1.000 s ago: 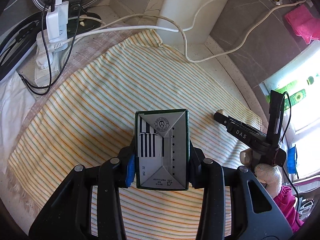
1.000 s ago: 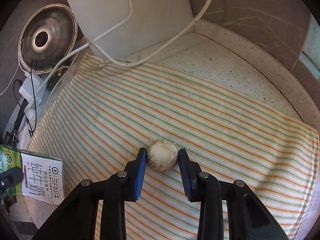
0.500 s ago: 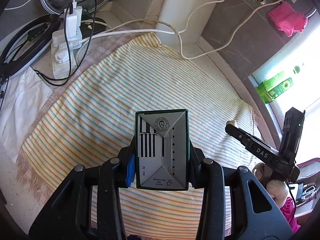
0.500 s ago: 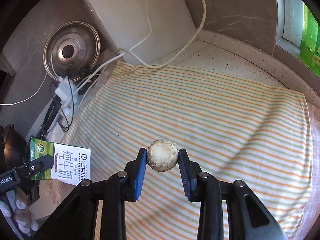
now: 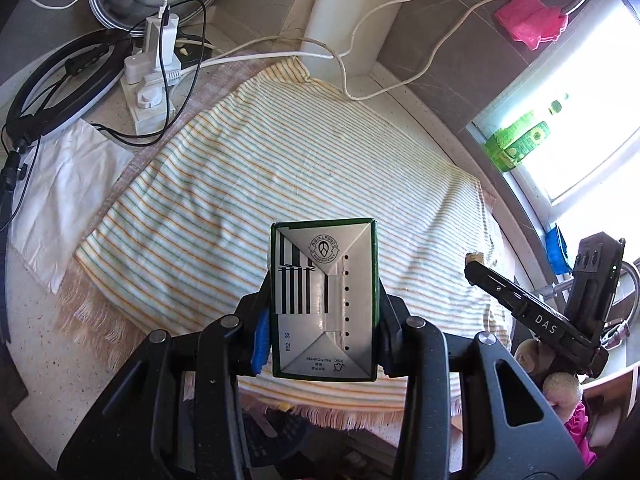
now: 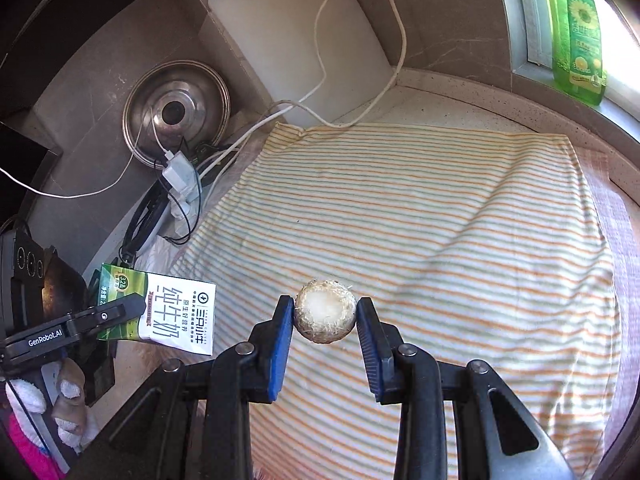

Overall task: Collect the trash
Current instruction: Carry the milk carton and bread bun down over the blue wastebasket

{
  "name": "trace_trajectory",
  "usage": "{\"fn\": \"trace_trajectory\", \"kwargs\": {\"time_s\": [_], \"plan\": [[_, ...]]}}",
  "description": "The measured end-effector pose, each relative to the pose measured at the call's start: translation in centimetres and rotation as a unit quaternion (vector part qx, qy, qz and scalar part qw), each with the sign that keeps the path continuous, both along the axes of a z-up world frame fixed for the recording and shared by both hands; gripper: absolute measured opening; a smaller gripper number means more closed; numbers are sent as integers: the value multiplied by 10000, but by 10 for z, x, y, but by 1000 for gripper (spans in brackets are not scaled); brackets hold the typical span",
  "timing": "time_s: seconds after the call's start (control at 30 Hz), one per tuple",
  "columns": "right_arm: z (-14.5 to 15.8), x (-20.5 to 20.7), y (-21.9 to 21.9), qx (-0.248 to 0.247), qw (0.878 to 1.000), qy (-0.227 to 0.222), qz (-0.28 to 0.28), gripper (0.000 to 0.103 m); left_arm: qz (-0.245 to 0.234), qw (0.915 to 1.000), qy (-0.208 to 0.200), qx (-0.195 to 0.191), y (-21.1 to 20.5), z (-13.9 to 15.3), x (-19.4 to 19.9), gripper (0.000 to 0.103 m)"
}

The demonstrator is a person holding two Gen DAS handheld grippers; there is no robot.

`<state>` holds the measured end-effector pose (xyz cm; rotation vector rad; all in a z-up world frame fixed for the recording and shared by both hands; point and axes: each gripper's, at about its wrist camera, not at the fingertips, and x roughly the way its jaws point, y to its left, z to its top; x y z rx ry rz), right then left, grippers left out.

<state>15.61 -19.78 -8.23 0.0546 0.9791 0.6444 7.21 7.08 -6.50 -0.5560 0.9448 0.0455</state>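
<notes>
Scene: a striped cloth (image 6: 420, 220) covers a speckled bench (image 6: 460, 104); both grippers are raised above it, each carrying one piece of trash.
Left gripper (image 5: 322, 308): its fingers are closed onto the two sides of a milk carton (image 5: 323, 304), whose folded end faces the camera.
Right gripper (image 6: 325, 314): its blue-padded fingers pinch a small, pale, fibrous round stub (image 6: 325, 312) at its widest part.
Where the trash is: both pieces are off the cloth. In the right view the carton shows at 8 o'clock, printed face up. In the left view the right gripper shows at 4 o'clock.
Hand pose: both grippers tilt downward, looking at the cloth from above. A gloved hand (image 6: 68, 396) grips the left handle.
Bin: a dark rim under the near bench edge, at 6 o'clock in the left view, may be a bin; I cannot tell.
Doing the step well: probably the carry to the bin. Hold both grips firm, since the round stub could roll out of flat pads. Travel level, and stay clear of the cables (image 5: 360, 40) and charger (image 5: 160, 36) at 11 o'clock. Let go only once over the bin.
</notes>
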Motion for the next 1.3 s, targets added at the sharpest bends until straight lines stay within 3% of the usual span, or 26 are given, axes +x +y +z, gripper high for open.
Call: {"fn": "trace_trajectory", "kwargs": {"time_s": [0.7,0.97,1.3], "plan": [[-6,-138,2,162,9996,235,-27,32,-626,9980,111,2,-7,-13,-122,41],[-27,-174,11,91,9990,438,67,32,-930,9950,343,135,-18,-38,-145,41],[-62,-200,21,-133,9972,727,120,32,-1161,9895,836,228,-30,-91,-156,41]]}}
